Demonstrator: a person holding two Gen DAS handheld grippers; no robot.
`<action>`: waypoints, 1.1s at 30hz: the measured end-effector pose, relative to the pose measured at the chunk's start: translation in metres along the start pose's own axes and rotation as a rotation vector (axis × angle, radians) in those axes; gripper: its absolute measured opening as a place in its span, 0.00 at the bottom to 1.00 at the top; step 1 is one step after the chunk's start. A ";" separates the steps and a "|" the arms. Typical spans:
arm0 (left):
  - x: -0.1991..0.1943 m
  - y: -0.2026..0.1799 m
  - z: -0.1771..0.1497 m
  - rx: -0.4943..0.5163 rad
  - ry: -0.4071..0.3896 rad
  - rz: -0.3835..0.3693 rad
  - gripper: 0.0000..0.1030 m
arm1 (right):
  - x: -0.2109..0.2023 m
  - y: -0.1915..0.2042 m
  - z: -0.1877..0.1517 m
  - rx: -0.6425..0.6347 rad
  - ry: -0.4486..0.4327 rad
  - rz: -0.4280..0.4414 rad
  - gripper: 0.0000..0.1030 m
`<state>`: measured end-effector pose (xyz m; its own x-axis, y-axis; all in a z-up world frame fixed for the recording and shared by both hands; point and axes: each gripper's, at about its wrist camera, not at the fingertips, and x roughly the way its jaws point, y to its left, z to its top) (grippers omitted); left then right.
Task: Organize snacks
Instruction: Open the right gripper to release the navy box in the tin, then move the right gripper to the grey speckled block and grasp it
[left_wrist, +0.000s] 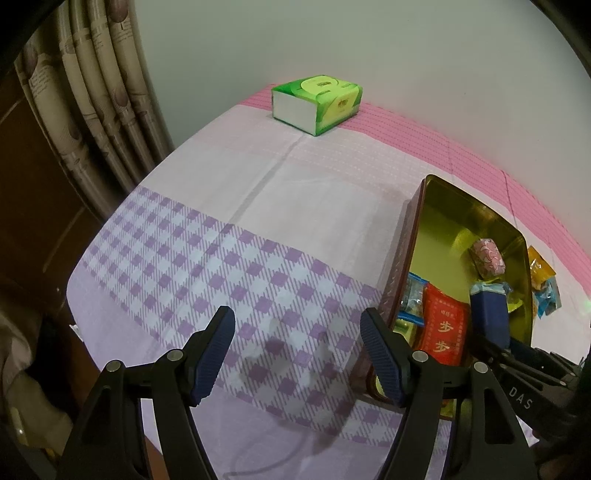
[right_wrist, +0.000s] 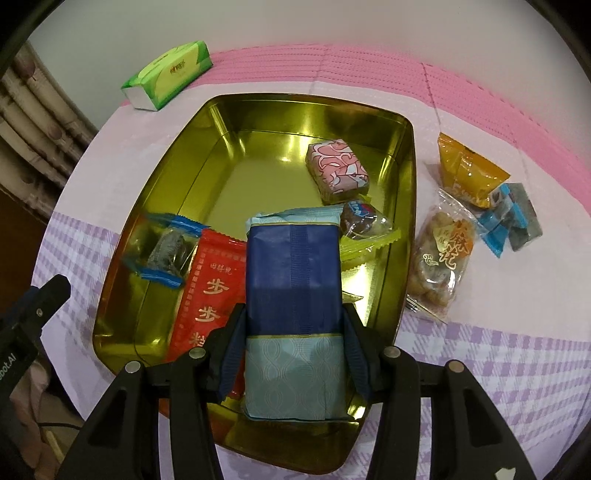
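A gold tin (right_wrist: 207, 155) lies open on the table. In it are a pink wrapped block (right_wrist: 338, 170), a red packet (right_wrist: 210, 291), a clear blue-edged packet (right_wrist: 166, 251) and a small dark sweet (right_wrist: 364, 219). My right gripper (right_wrist: 293, 332) is shut on a blue and pale-blue packet (right_wrist: 293, 258), held over the tin's near end. Outside the tin on the right lie an orange packet (right_wrist: 467, 173), a clear bag of fried twists (right_wrist: 439, 254) and a blue-wrapped grey sweet (right_wrist: 513, 218). My left gripper (left_wrist: 297, 332) hangs open over the checked cloth, left of the tin (left_wrist: 436, 229).
A green tissue pack (left_wrist: 317, 103) sits at the table's back by the white wall. A curtain (left_wrist: 92, 103) hangs beyond the left table edge. The pink and purple checked cloth (left_wrist: 221, 258) covers the table.
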<state>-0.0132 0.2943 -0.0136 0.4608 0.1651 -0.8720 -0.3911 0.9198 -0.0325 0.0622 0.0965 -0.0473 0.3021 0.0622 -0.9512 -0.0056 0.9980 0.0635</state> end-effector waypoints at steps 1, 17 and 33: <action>0.000 0.000 0.000 0.001 -0.001 0.001 0.69 | 0.000 0.000 0.000 -0.001 -0.001 0.000 0.46; 0.003 0.001 -0.001 -0.002 0.005 0.006 0.69 | -0.018 -0.002 -0.001 -0.054 -0.050 0.021 0.53; 0.006 0.000 -0.002 0.035 -0.004 0.046 0.70 | -0.057 -0.137 -0.001 0.027 -0.149 0.039 0.54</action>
<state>-0.0116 0.2942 -0.0201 0.4459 0.2088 -0.8704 -0.3839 0.9231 0.0248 0.0442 -0.0440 -0.0021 0.4405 0.0959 -0.8926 0.0052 0.9940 0.1094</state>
